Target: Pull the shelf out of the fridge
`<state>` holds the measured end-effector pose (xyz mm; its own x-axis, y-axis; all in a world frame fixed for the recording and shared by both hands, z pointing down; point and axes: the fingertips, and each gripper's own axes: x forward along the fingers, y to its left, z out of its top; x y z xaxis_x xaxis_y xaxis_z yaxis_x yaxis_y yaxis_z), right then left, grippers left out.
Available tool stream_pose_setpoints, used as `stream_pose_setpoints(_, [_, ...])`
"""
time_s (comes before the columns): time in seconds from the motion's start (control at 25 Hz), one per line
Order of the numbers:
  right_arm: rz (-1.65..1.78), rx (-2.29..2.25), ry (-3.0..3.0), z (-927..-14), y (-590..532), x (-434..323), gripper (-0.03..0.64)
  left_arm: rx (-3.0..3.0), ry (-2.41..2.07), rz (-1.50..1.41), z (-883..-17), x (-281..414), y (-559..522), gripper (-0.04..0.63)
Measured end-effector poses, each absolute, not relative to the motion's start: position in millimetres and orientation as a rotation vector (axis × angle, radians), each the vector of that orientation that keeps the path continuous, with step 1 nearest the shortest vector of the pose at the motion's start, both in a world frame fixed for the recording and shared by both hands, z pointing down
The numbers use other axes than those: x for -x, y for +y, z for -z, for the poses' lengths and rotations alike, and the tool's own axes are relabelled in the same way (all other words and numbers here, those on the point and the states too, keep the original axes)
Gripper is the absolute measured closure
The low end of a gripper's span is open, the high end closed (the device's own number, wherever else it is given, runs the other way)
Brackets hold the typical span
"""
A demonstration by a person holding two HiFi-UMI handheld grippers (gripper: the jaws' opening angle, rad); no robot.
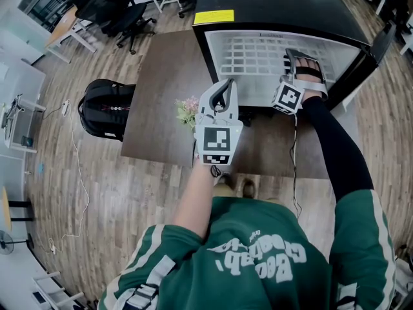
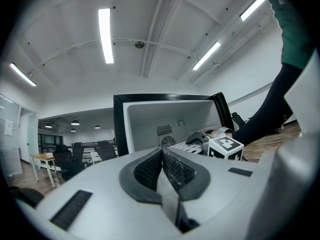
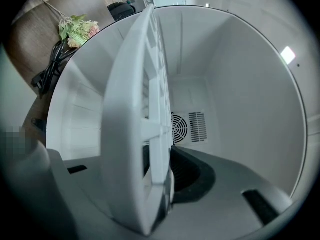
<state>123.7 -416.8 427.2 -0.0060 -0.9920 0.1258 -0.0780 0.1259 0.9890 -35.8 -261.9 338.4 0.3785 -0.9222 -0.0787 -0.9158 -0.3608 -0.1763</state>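
Note:
The black mini fridge [image 1: 277,5] stands open on a dark table [image 1: 161,95]. Its white gridded shelf [image 1: 255,57] lies inside, with the front edge at the opening. My right gripper [image 1: 302,63] is shut on the shelf's front right part. In the right gripper view the shelf [image 3: 145,109] runs edge-on between the jaws of the right gripper [image 3: 160,184], with the fridge's back vent [image 3: 179,128] behind. My left gripper [image 1: 226,86] hovers in front of the fridge, shut and empty. In the left gripper view the pads [image 2: 150,169] touch each other.
A small bunch of flowers [image 1: 188,110] lies on the table left of the left gripper. The fridge door [image 1: 371,53] hangs open at the right. A black backpack [image 1: 106,108] sits on the floor to the left, with office chairs [image 1: 122,11] beyond.

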Motion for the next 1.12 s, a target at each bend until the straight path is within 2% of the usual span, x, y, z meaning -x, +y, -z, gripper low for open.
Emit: stream_pose_setpoints(1.12, [1.094,-1.174,-1.318,-422,-392,-125,0.474,2.427,1.655,0.046,-331,35,-239,0.578])
